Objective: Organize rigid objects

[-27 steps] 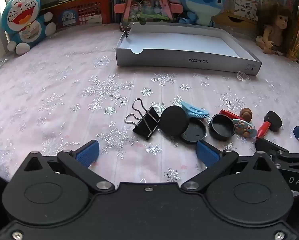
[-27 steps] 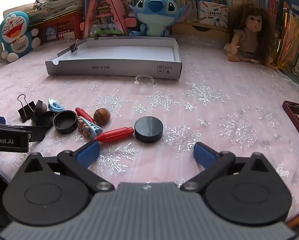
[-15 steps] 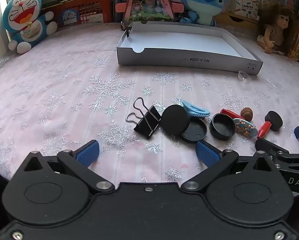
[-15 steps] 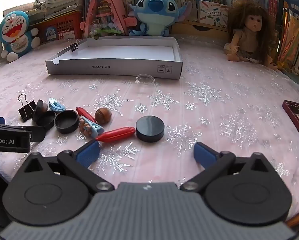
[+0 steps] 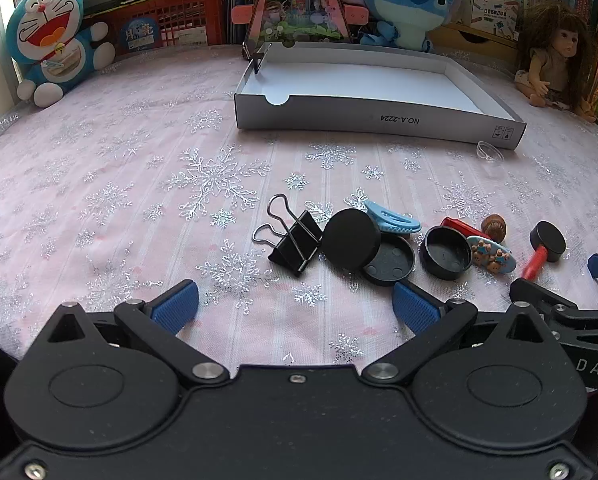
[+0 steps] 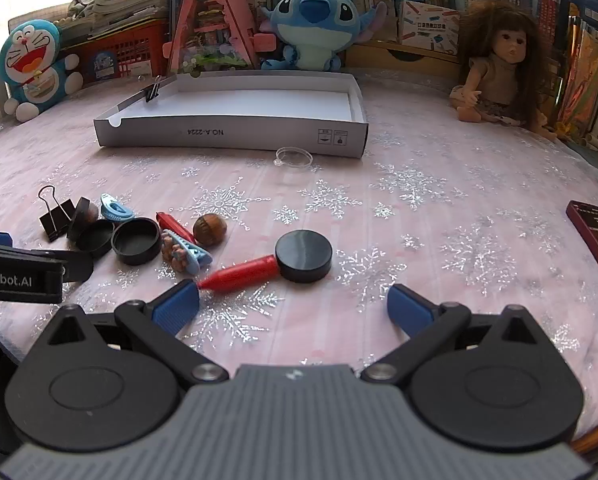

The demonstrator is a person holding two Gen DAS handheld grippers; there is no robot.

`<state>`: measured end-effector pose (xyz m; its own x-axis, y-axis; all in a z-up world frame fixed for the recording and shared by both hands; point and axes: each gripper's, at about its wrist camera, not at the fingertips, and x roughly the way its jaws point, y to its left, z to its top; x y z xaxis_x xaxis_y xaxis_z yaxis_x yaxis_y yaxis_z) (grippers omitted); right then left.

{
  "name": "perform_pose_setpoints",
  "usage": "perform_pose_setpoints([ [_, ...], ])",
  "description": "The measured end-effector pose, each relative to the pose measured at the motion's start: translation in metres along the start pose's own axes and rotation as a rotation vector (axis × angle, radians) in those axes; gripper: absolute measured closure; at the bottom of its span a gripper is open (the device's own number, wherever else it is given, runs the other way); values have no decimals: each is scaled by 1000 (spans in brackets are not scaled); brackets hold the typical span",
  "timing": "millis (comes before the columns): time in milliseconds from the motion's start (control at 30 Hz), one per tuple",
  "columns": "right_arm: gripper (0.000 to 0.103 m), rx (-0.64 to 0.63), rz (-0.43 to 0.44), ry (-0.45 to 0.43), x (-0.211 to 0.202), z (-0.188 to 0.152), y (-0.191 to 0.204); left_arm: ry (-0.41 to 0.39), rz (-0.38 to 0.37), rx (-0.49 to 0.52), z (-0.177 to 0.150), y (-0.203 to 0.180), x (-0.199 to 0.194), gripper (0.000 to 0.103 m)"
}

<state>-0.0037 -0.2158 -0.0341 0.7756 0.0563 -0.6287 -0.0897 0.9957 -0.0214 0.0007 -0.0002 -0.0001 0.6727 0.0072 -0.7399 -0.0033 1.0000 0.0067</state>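
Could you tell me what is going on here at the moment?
A person holds two grippers over a table. The left gripper and right gripper are both open and empty. The binder clip, black caps and red hammer lie loose on the cloth; the white box holds none of them.

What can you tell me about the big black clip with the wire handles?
The black binder clip looks like folded black metal with two silver wire loop handles. It lies on the pink snowflake cloth, handles pointing away toward the white box. It is leftmost in the pile; a tilted black round lid sits against it. Neither gripper touches it.
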Motion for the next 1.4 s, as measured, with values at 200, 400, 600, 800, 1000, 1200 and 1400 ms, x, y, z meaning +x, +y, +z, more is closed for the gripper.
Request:
perform_pose_setpoints([
  [200, 0, -1, 1, 1, 3, 0, 5, 0, 0, 0, 0, 0, 0, 0],
  [400, 0, 0, 0, 2, 2, 0, 5, 1, 0, 0, 0, 0, 0, 0],
  [600, 0, 0, 0, 3, 2, -1, 5, 2, 0, 0, 0, 0, 0, 0],
  [800, 0, -1, 1, 4, 2, -1, 5, 2, 0, 0, 0, 0, 0, 0],
  [1000, 0, -1, 1, 4, 2, -1, 5, 2, 0, 0, 0, 0, 0, 0],
  [1200, 0, -1, 1, 5, 2, -1, 5, 3, 0, 0, 0, 0, 0, 0],
  [1400, 0, -1, 1, 6, 2, -1, 5, 3, 0, 0, 0, 0, 0, 0],
])
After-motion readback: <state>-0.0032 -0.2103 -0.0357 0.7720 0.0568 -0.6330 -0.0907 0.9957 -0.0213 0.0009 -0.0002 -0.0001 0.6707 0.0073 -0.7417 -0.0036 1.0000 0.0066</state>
